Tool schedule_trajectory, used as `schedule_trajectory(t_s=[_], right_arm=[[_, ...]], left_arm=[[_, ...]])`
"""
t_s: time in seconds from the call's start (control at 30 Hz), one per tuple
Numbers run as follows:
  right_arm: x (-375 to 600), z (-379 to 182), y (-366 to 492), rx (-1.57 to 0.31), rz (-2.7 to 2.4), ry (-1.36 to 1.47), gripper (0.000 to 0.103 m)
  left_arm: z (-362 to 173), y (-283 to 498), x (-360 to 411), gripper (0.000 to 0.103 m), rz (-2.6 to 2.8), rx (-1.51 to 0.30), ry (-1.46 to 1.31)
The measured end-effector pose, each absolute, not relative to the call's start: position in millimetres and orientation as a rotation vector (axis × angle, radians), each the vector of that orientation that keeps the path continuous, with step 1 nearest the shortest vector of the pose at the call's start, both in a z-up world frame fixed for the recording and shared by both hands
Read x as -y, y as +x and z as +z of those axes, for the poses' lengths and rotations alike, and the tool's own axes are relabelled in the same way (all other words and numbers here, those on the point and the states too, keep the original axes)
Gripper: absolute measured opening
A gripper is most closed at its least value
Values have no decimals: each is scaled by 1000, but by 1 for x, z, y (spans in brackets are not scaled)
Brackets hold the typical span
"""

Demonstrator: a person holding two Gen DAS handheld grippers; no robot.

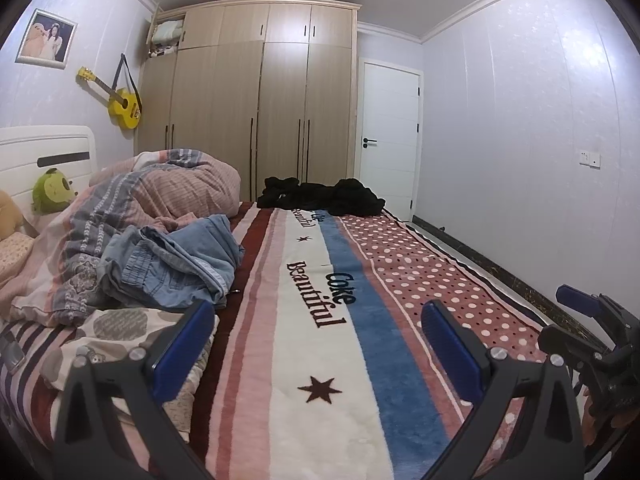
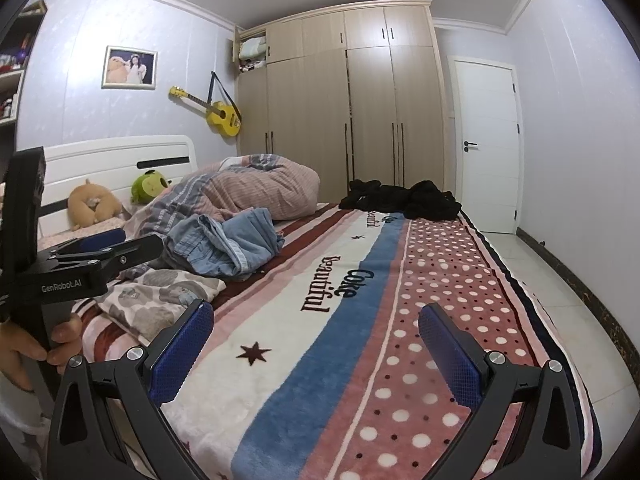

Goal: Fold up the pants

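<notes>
Crumpled light-blue denim pants (image 1: 172,264) lie on the left side of the bed, against a bunched quilt; they also show in the right wrist view (image 2: 228,246). A pile of black clothing (image 1: 320,196) lies at the far end of the bed, also in the right wrist view (image 2: 404,198). My left gripper (image 1: 316,328) is open and empty above the striped blanket, short of the pants. My right gripper (image 2: 316,332) is open and empty over the blanket. Each gripper shows in the other's view, the right one at the edge (image 1: 592,332) and the left one (image 2: 96,252).
A striped and dotted blanket (image 1: 400,264) covers the bed. A bunched pink and grey quilt (image 1: 160,184) lies at the left by plush toys (image 2: 148,186) and the headboard. A wardrobe (image 1: 256,100) and a white door (image 1: 390,136) stand behind. Tiled floor (image 2: 532,272) runs along the right.
</notes>
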State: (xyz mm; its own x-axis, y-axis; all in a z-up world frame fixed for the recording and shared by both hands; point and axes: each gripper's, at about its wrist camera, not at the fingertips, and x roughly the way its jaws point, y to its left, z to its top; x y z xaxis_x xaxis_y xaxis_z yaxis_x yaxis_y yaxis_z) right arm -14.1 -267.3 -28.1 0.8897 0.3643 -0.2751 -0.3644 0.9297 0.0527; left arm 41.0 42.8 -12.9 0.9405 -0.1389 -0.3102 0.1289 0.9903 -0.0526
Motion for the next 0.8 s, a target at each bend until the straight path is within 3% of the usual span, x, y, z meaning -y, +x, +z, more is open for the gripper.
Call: schedule_trajectory(t_s=[0.8], right_arm=[[270,-29,-14,-285,377,2,102]], left_arm=[[-8,36,-36,102,-146,-309,-25]])
